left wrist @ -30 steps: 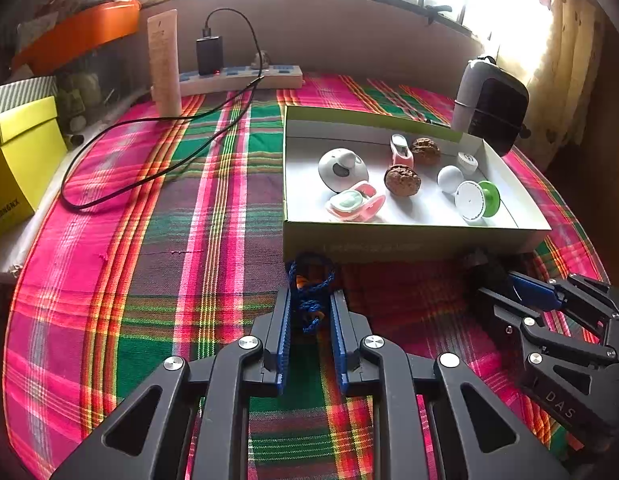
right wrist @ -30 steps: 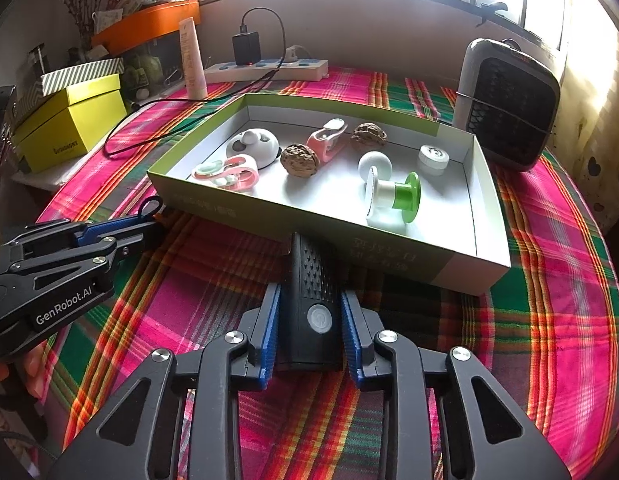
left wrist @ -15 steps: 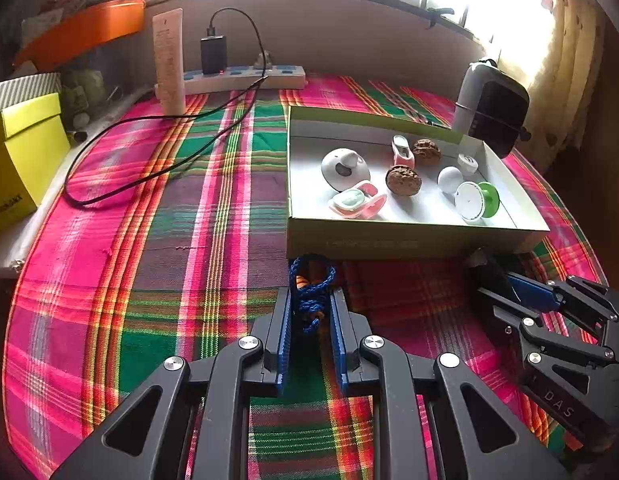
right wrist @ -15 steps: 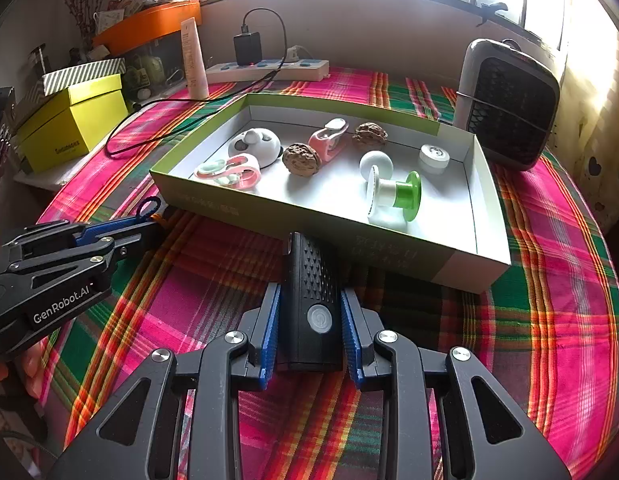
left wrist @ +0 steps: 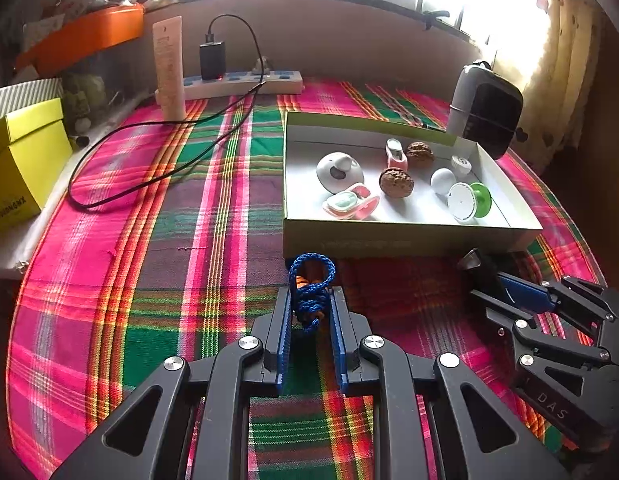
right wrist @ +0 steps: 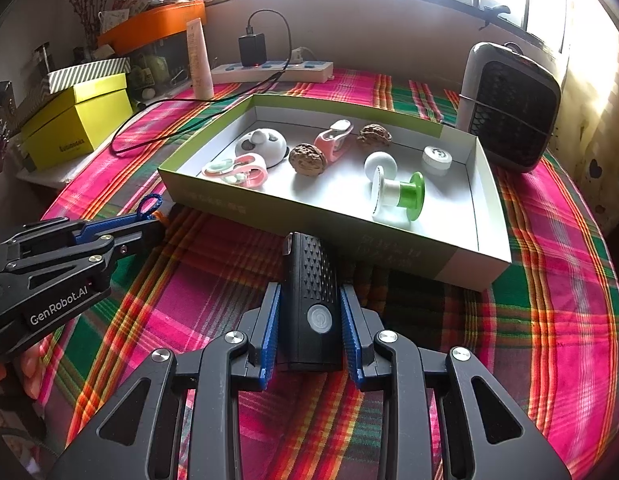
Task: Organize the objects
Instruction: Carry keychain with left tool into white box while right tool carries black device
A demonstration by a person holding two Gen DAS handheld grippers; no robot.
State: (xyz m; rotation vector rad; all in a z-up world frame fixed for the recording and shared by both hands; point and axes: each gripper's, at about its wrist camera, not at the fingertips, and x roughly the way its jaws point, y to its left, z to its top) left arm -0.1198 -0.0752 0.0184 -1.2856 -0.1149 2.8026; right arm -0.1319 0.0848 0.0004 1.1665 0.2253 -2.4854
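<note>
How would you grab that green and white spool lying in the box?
Probably by the narrow white middle of the spool, coming down from above with the jaws across it. It lies on its side in the box, and the wider green and white end discs would likely keep it from slipping out. There is bare floor around it for the fingers.

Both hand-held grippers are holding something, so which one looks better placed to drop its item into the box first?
Probably the right hand-held gripper: its black flashlight points at the box wall's middle. The left hand-held gripper, holding blue cord, sits at the near left corner.
</note>
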